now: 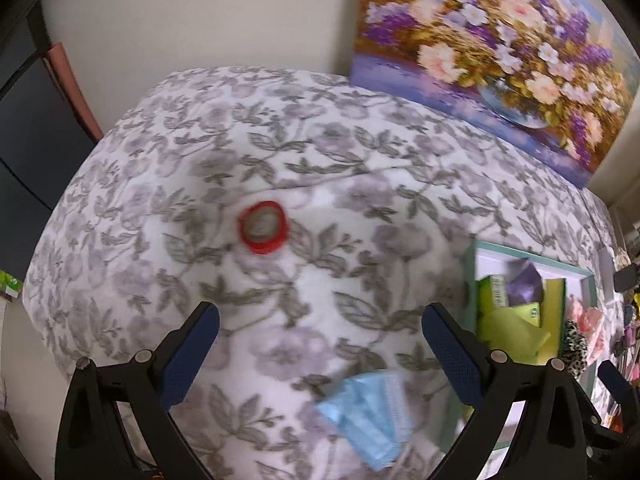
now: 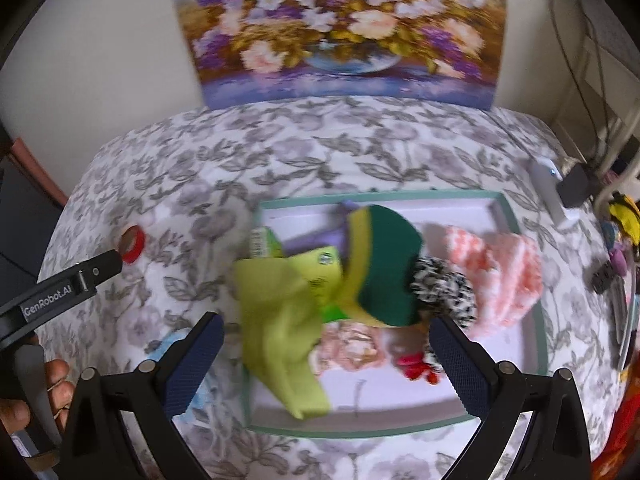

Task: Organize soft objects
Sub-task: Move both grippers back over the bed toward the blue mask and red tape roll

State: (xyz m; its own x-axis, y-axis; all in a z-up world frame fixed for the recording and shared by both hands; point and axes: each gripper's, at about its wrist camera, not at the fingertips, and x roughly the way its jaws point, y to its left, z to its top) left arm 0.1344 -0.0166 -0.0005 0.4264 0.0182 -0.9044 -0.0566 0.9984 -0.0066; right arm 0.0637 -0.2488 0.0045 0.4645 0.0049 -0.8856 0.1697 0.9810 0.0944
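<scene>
Both grippers are hanging over a bed [image 1: 280, 128] with a grey floral cover, and neither one is grabbing anything. The left gripper [image 1: 320, 332] is sitting with its fingers [image 1: 188, 356] spread wide and nothing between them. Far ahead of it a red tape roll [image 1: 262, 227] is lying alone on the cover, and a blue face mask [image 1: 370, 416] is lying just near its right finger, not touching it as far as I can tell.

The right gripper [image 2: 326, 344] is also spread wide and empty, hovering above a box [image 2: 516, 220] with a teal rim. Soft stuff is piling up in the box: a lime cloth [image 2: 280, 320] spilling over the near-left rim, a green and yellow sponge [image 2: 384, 268], a black-and-white scrunchie [image 2: 444, 288], a pink knit piece [image 2: 496, 272] on the right, a pale pink scrunchie [image 2: 348, 348] and something small and red [image 2: 418, 366] near the middle. Everything's a bit blurred.

A hand [image 2: 48, 392] is gripping the left tool at the near-left edge of the right view. A flower painting [image 2: 340, 28] is leaning against the far wall.
</scene>
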